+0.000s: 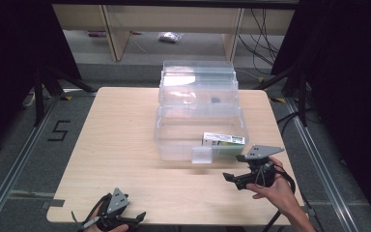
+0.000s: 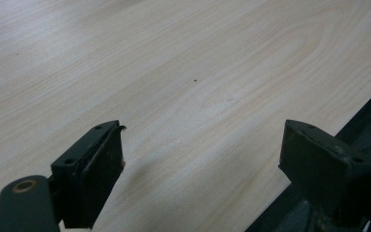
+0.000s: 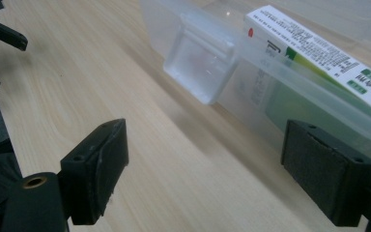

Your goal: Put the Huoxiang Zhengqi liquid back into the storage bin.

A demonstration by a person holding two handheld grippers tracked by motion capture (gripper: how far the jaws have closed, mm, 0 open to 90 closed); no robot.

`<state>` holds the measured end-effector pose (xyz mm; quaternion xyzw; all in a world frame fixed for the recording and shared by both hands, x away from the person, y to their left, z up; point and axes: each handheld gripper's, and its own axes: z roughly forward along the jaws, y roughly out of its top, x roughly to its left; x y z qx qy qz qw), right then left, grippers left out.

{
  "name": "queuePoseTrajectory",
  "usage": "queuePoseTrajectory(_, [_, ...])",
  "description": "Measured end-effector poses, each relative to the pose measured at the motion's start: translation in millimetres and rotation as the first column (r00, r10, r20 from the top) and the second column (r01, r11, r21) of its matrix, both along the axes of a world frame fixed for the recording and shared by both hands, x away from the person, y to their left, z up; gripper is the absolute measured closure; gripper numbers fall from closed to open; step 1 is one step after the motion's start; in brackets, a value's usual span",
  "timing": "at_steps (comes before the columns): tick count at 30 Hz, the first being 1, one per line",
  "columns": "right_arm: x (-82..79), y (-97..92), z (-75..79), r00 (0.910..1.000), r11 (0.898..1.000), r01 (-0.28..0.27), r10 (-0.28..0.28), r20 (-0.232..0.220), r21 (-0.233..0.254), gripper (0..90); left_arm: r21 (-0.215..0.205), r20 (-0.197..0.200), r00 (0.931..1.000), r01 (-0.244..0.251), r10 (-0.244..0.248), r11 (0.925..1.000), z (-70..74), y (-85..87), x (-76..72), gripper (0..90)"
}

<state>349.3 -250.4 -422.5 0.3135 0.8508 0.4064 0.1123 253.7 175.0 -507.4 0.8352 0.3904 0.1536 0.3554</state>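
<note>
- The left gripper (image 1: 137,216) rests at about 7 o'clock of the table (image 1: 116,145), near the front edge. Its jaws stand wide apart and hold nothing; in the left gripper view only bare wood lies between them.
- The table is pale wood with fine grain, smooth and matt.
- The bin (image 1: 174,140) stands at about 1 o'clock from the table's middle. It is clear plastic, rectangular, with rounded corners; its lid is swung up behind it, and a small square latch (image 1: 202,155) hangs on the front wall.
- The box (image 1: 223,140) lies inside the bin at the right front corner, flat along the front wall. It is a long white carton with green fields and small print.
- The right gripper (image 1: 235,178) is at about 5 o'clock of the bin, just beside it, with jaws wide and empty.
- I judge that the box is already placed. What is left seems to be closing the lid and the latch.
</note>
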Motion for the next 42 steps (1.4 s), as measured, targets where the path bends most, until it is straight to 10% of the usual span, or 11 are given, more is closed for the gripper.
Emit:
queuePoseTrajectory(19, [-20.7,-4.6,-20.1,0.9997,1.000,0.014,-0.015,0.019,0.026,17.6,0.008,0.000,1.0000,0.007,-0.007,0.9999,0.5,0.5,-0.2,15.0])
queuePoseTrajectory(42, [-42.5,-13.2,-54.2,0.9964,0.998,0.006,-0.012,-0.084,-0.062,17.0,-0.016,0.001,1.0000,-0.002,0.002,0.9999,0.5,-1.2,-1.8,15.0])
